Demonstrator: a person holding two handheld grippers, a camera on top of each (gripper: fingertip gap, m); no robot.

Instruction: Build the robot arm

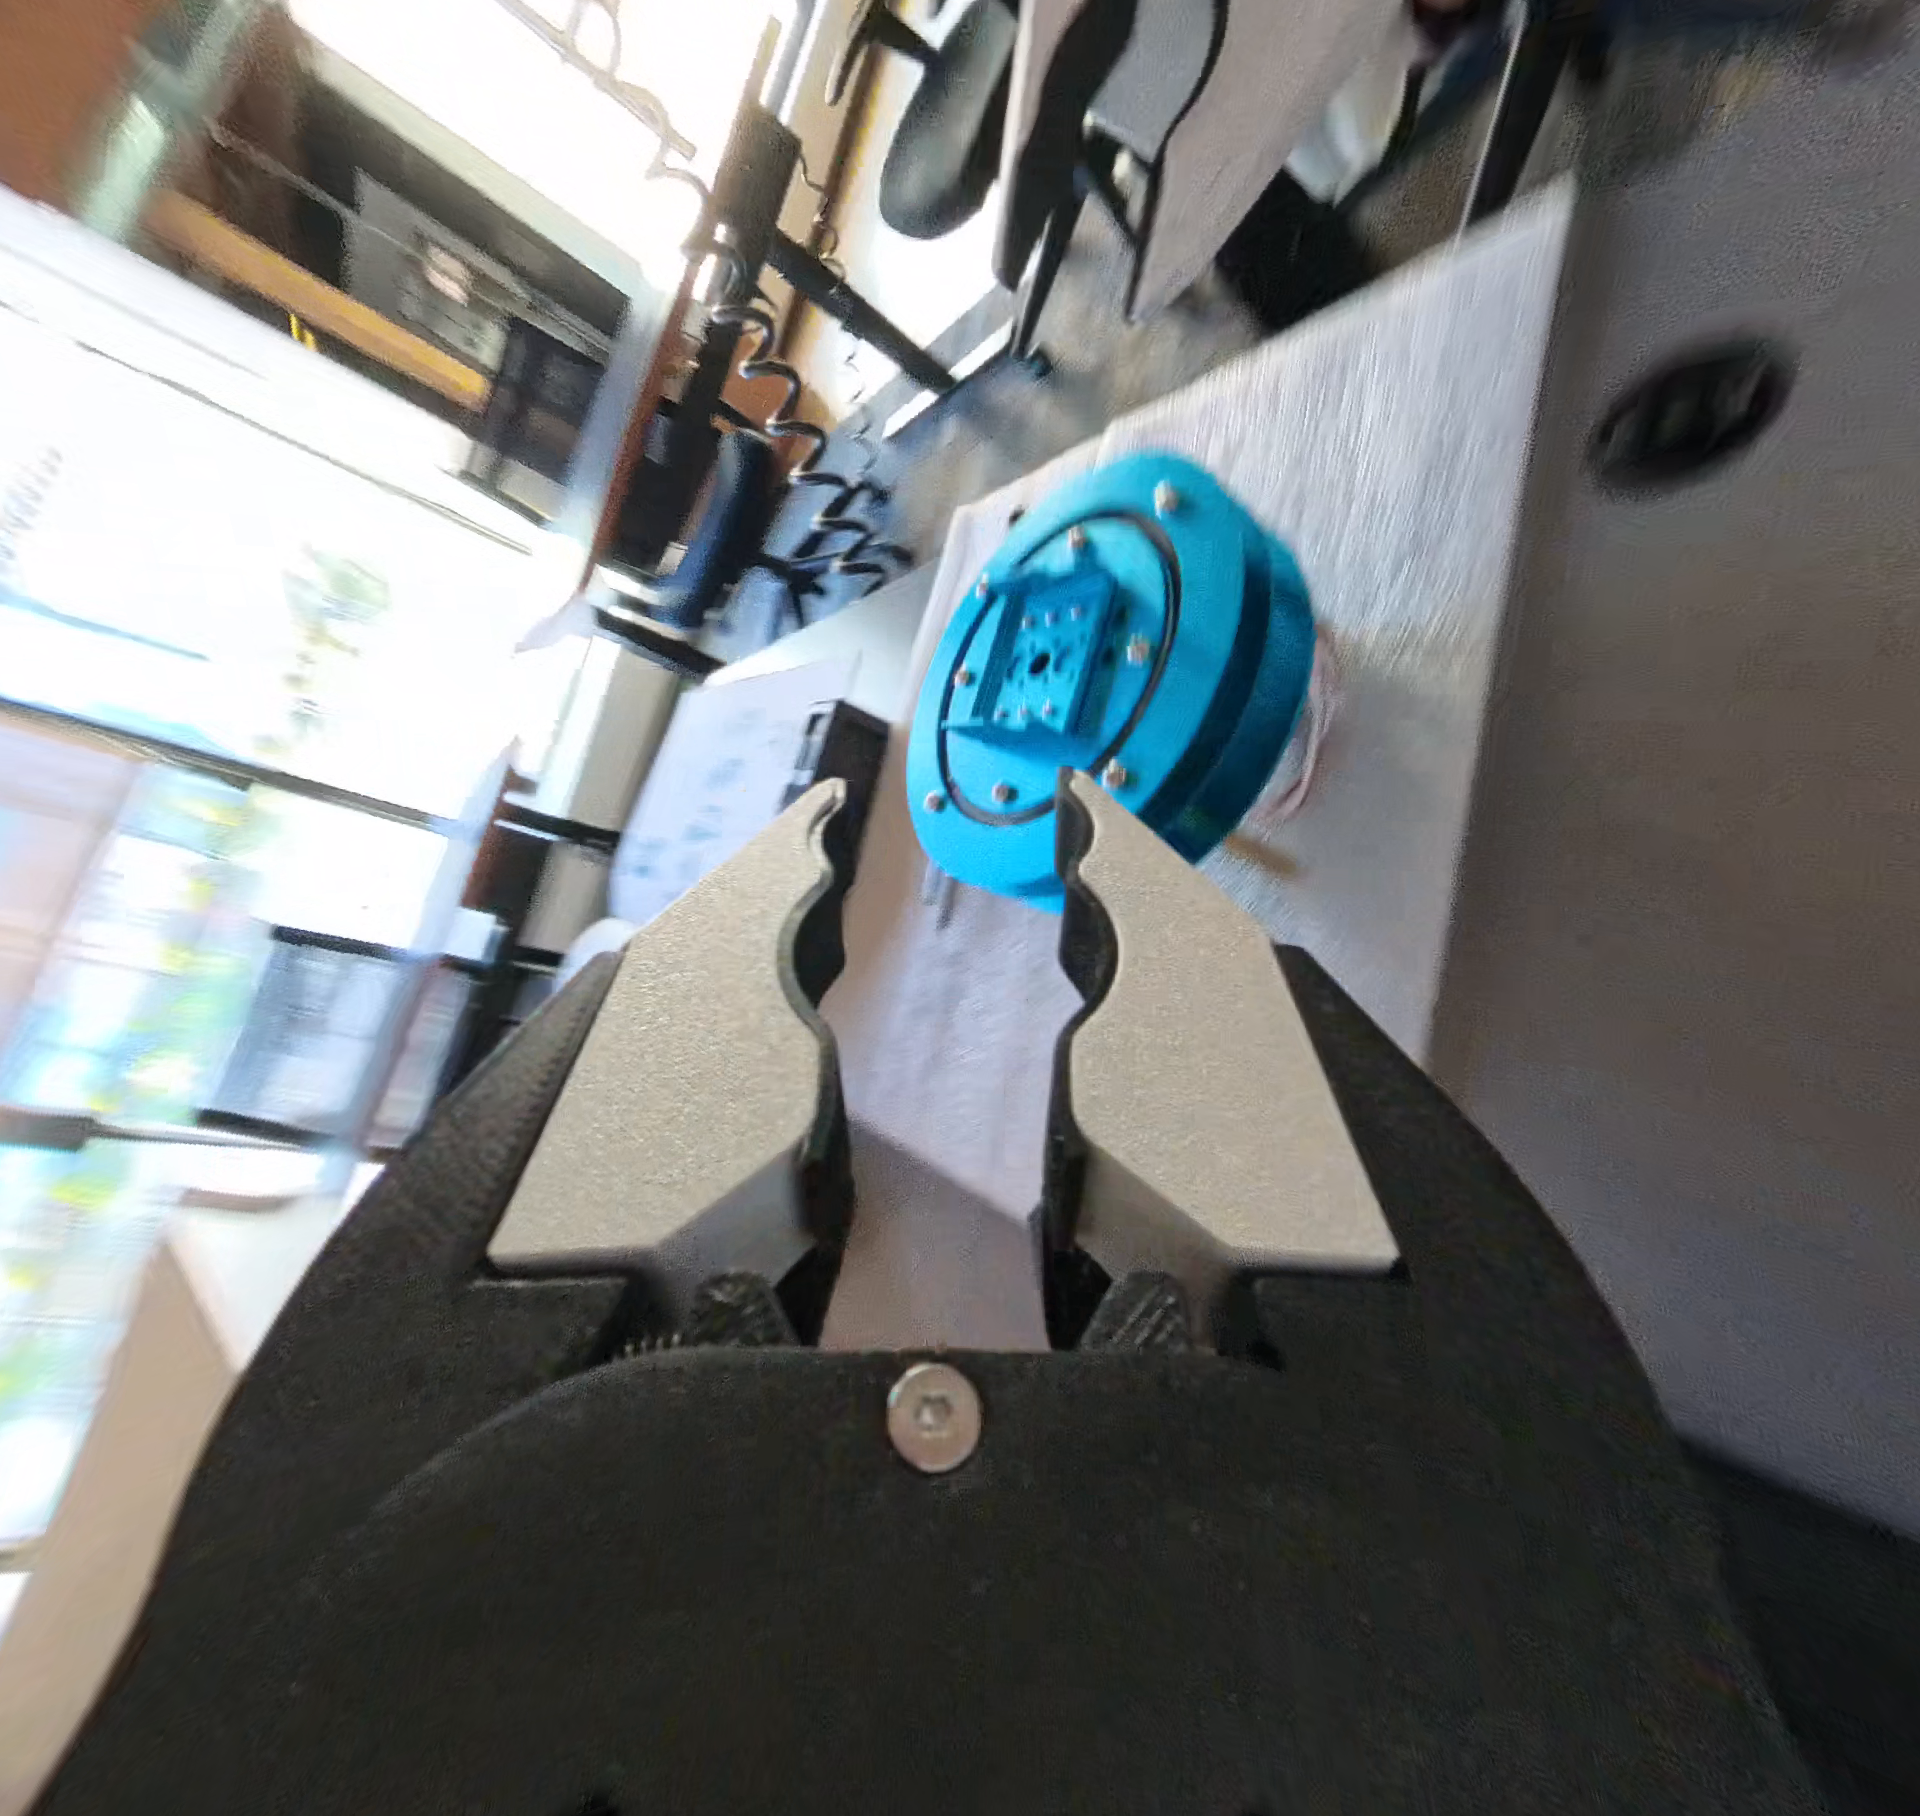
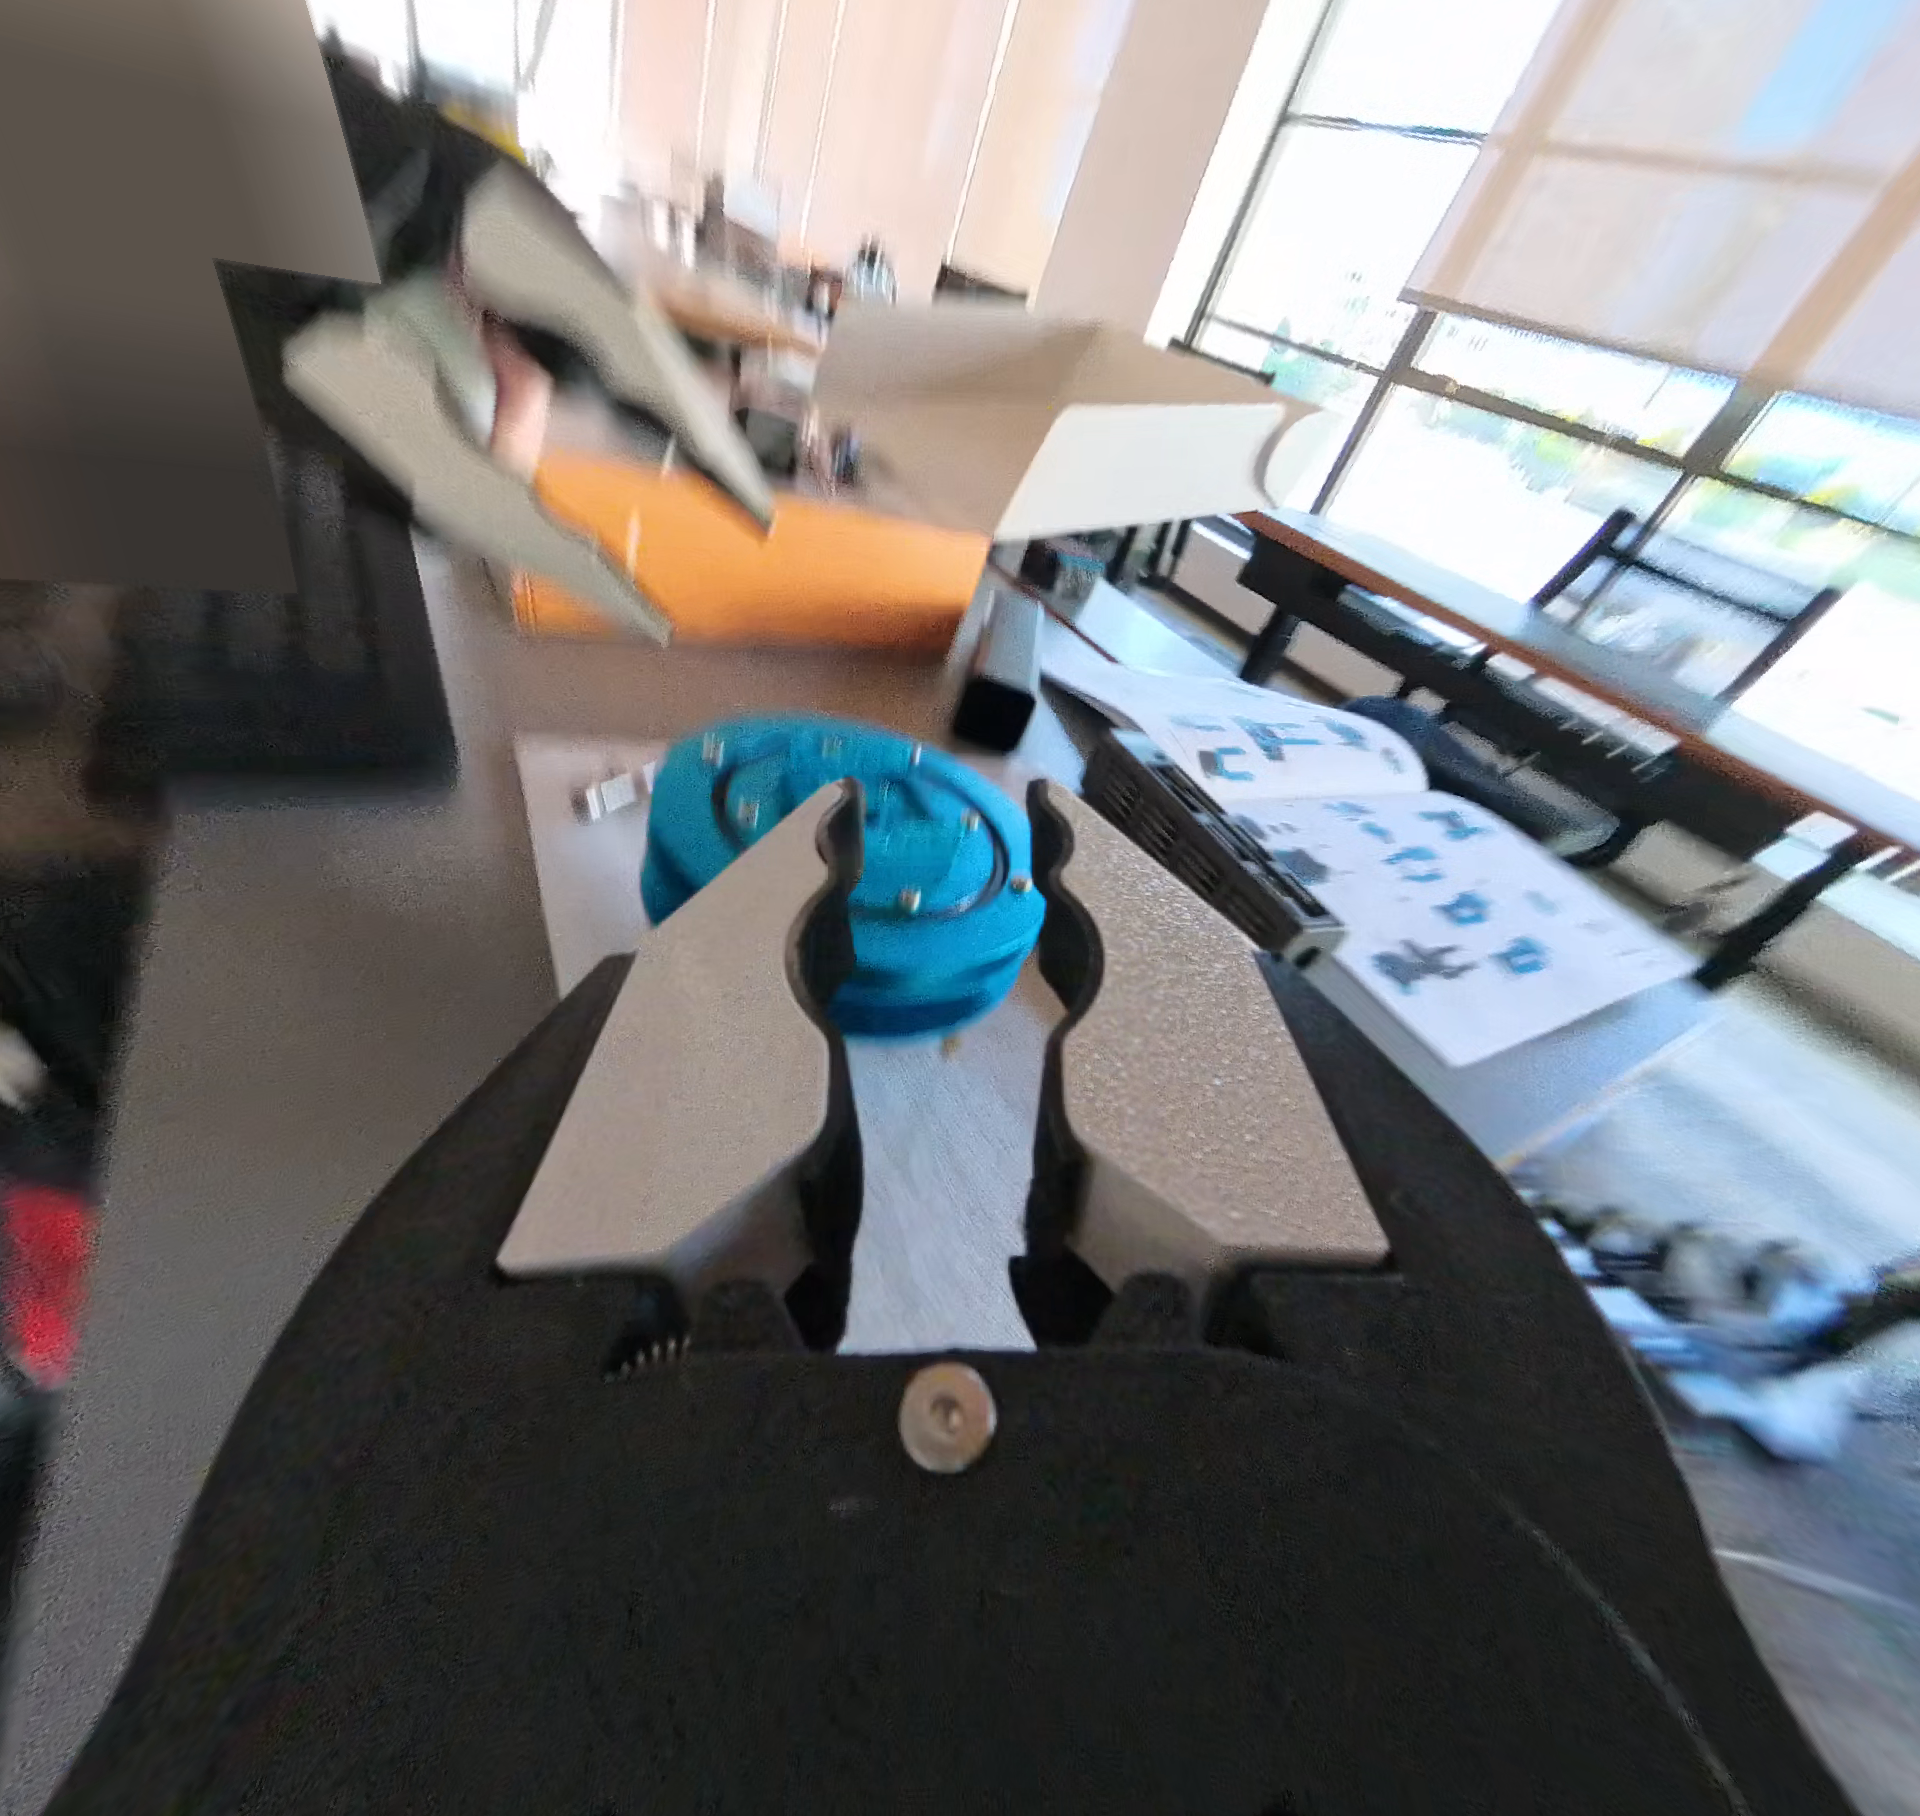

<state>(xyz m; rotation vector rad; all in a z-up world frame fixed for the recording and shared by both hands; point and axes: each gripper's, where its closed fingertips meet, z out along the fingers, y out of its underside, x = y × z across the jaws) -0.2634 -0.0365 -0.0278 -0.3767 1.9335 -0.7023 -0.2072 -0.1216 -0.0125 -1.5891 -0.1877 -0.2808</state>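
While both views are smeared by motion, the main things read clearly enough.

Left gripper: jaws parted with a clear gap, nothing between them; it is rolled hard sideways, so the room looks tipped over. In the right wrist view it shows at far left, raised above the table, fingers spread.

Right gripper: jaws parted, nothing held; it points at the disc from the near side.

Blue disc assembly: a round stack of blue plates with small silver screws, a dark ring and a square block on its top face. It sits on the white mat, just beyond both sets of fingertips; contact cannot be told.

White mat: lies under the disc on the grey table.

Open printed sheets: right of the disc, lying over a dark flat device.

Orange box: far side of the table, behind the disc.

Windows: far right, bright.
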